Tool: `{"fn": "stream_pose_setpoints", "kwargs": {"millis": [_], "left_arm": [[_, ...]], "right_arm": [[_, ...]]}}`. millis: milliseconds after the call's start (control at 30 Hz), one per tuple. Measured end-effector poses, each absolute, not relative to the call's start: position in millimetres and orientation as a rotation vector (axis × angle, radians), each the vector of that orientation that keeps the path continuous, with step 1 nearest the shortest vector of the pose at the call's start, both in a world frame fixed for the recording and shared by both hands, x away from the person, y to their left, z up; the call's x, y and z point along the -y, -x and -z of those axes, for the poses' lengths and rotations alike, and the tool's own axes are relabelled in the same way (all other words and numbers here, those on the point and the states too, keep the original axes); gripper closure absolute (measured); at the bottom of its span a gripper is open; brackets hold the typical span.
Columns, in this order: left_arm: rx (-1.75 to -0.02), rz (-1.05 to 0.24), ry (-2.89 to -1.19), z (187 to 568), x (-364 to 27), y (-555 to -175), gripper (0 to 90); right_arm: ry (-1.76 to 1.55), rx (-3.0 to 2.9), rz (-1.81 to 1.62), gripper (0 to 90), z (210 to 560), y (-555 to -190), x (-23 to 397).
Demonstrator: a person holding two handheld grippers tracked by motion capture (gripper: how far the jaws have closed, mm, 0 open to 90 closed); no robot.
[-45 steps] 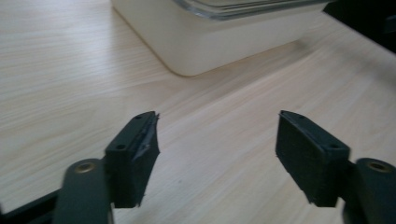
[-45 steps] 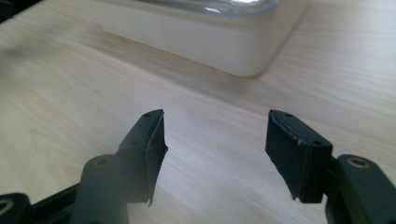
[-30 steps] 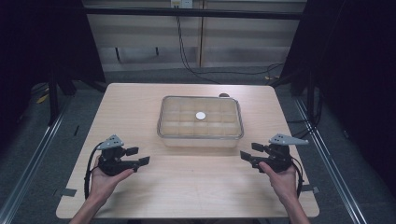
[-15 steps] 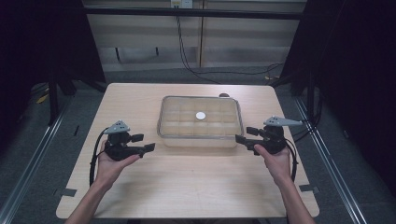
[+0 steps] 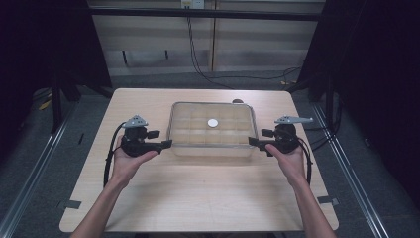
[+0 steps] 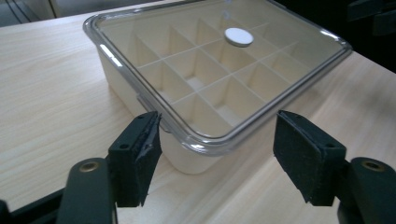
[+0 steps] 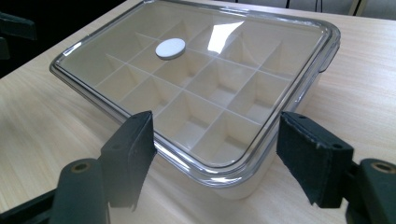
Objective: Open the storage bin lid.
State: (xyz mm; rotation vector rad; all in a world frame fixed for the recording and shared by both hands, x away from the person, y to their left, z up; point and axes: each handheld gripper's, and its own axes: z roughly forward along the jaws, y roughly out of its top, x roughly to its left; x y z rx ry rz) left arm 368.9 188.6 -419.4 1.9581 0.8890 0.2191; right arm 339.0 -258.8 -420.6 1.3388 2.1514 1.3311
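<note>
A cream box (image 5: 213, 144) with a grid of compartments and a clear lid (image 5: 213, 119) stands mid-table. A white round disc (image 5: 213, 122) sits on the lid. My left gripper (image 5: 161, 139) is at the box's near left corner and open. In the left gripper view that corner (image 6: 198, 149) lies between the pads (image 6: 140, 154) of the left gripper (image 6: 219, 123), untouched. My right gripper (image 5: 258, 137) is open at the near right corner. Its jaws have just been opening. In the right gripper view, the corner (image 7: 224, 175) lies between the right gripper's (image 7: 217, 120) pads, apart from both.
The wooden table (image 5: 198, 198) has bare surface in front of the box and to both sides. A small dark object (image 5: 237, 101) sits just behind the box. Cables (image 5: 208, 74) run on the floor beyond the far edge.
Both hands have moved forward and inward, bringing each gripper from the table's near sides up to the box's near corners. The right jaws stand wider than before.
</note>
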Motion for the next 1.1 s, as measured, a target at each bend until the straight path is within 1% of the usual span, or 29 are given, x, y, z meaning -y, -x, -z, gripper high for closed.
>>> {"fn": "stream_pose_setpoints", "kwargs": {"millis": [100,233,300,433,533,767,833,933,1100], "left_arm": [[-0.925,-0.194,-1.987,425,-187,-380,30.5],[-0.943,-0.225,-1.978,427,-184,-387,31.5],[-0.952,-0.231,-1.977,427,-184,-394,31.5],[-0.972,-0.224,-1.974,427,-183,-402,29.5],[-0.987,-0.277,-1.996,430,-177,-406,27.3],[-0.981,-0.223,-2.007,439,-168,-409,22.1],[-0.979,-0.245,-2.015,437,-164,-409,21.7],[-0.978,-0.225,-2.03,438,-163,-411,21.1],[-1.018,-0.108,-1.993,447,-168,-418,19.2]], "right_arm": [[-1.365,-2.149,-1.329,27.5,424,-345,263],[-1.38,-2.169,-1.311,26.8,426,-352,265],[-1.381,-2.185,-1.25,22.8,422,-360,267],[-1.41,-2.154,-1.24,20.2,419,-367,271],[-1.436,-2.181,-1.24,20.9,429,-372,267],[-1.397,-2.217,-1.267,17.5,437,-376,256],[-1.399,-2.214,-1.262,17.4,437,-377,254],[-1.41,-2.237,-1.258,16.6,440,-379,252],[-1.453,-2.254,-1.258,15.0,447,-383,253]]}}
